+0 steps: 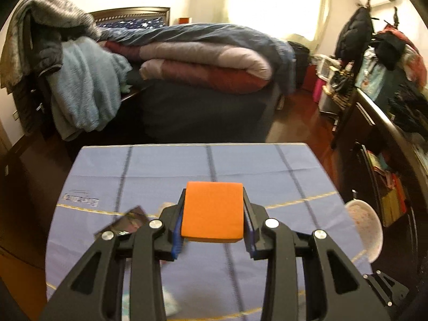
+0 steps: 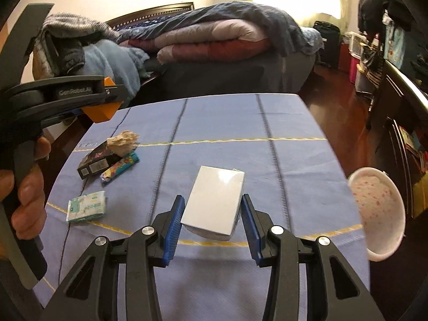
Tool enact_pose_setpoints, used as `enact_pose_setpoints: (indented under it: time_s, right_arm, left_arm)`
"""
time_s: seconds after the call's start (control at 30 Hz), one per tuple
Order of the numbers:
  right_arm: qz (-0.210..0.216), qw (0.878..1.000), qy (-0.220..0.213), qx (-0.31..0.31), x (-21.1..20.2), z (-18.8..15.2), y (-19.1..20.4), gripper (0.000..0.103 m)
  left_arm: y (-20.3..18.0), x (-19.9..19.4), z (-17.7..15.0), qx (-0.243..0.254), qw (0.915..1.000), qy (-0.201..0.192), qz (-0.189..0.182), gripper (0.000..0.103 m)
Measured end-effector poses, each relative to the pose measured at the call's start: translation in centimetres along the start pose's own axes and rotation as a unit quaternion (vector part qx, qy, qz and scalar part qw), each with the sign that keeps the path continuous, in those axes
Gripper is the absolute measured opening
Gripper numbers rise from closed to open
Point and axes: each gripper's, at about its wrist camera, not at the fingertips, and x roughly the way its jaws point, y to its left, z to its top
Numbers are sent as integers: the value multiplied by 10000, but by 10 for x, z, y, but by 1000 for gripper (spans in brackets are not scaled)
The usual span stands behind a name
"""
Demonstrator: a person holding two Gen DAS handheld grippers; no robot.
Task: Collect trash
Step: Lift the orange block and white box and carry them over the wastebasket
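Left jaws: clenched on an orange block (image 1: 212, 212), which is pinched flat between the two blue pads; the block is carried clear of the worktop, as confirmed in the right wrist view, where the left gripper (image 2: 103, 107) is seen raised above the far left corner.
Reason for left hold: the block is judged to be a piece of trash already picked up and kept lifted for carrying to the bowl.
Right jaws: released, with a pad standing on each side of a white box (image 2: 215, 203); a gap is visible at the right pad, while contact at the left pad cannot be told.
Right gripper (image 2: 212, 223): placed astride the near end of the box, which is judged to be either a grasp about to be made or a release just over the worktop.
White box: tilted slightly, at the near middle of the worktop (image 2: 294, 123); whether it rests fully on the cloth cannot be told.
Remaining trash: a black box (image 2: 93, 161), a crumpled paper (image 2: 123, 140) lying on it, a colourful wrapper (image 2: 120, 167) just beside it, and a tissue pack (image 2: 87, 206) nearer, all grouped at the left.
Bowl (image 2: 377, 214): set at the right edge, within reach of the right gripper, and judged to serve as the collecting vessel.
Bed (image 1: 214, 53): beyond the worktop, not involved.
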Motion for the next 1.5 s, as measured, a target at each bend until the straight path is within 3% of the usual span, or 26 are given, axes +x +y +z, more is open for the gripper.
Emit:
enact_pose_setpoints:
  time_s: [0.83, 1.5]
  right_arm:
    - [-689, 9915, -313, 1060, -61, -38, -136, 43]
    - [-1308, 9684, -496, 2065, -75, -56, -242, 43]
  left_arm:
    - [-170, -16, -19, 1028, 9897, 25, -996, 36]
    - [-290, 17, -36, 1913, 9675, 196, -1640, 36]
